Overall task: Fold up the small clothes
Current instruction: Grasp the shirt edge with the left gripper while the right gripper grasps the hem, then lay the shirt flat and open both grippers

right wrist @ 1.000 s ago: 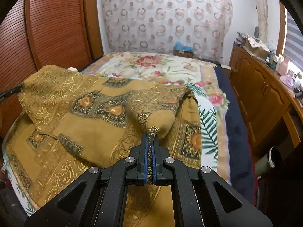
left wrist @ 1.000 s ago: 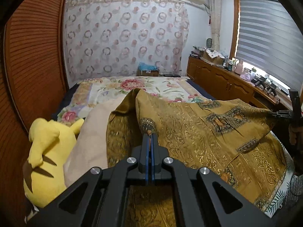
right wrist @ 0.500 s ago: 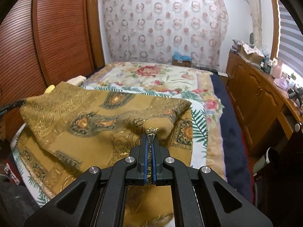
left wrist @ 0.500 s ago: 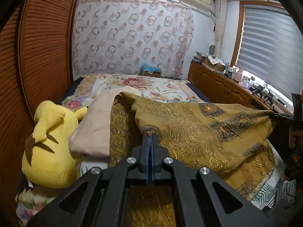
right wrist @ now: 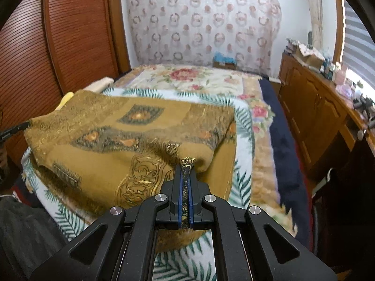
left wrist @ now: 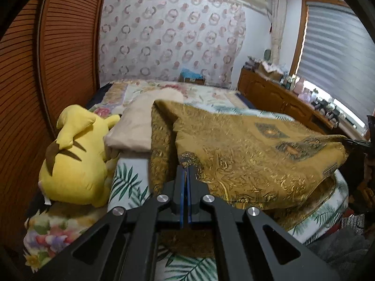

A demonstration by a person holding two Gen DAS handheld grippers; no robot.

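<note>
A mustard-gold patterned garment (left wrist: 246, 157) lies doubled over at the near end of the bed, also seen in the right wrist view as the garment (right wrist: 112, 145). My left gripper (left wrist: 186, 171) is shut on its left corner. My right gripper (right wrist: 186, 166) is shut on the right corner, with a strip of the dark gold trim pinched between its pads. The cloth stretches between the two grippers, its folded upper layer lifted a little above the lower layer. The far tip of my right gripper (left wrist: 358, 141) shows at the cloth's far edge in the left wrist view.
A yellow plush toy (left wrist: 77, 157) and a beige pillow (left wrist: 140, 121) lie left of the garment. The bed has a leaf-and-flower quilt (right wrist: 192, 79). A wooden slatted wardrobe (right wrist: 77, 30) stands on the left, a wooden cabinet (right wrist: 311, 98) with clutter on the right.
Both grippers have drawn back toward the near edge of the bed with the garment, folding its far part over. More quilt shows beyond the cloth now.
</note>
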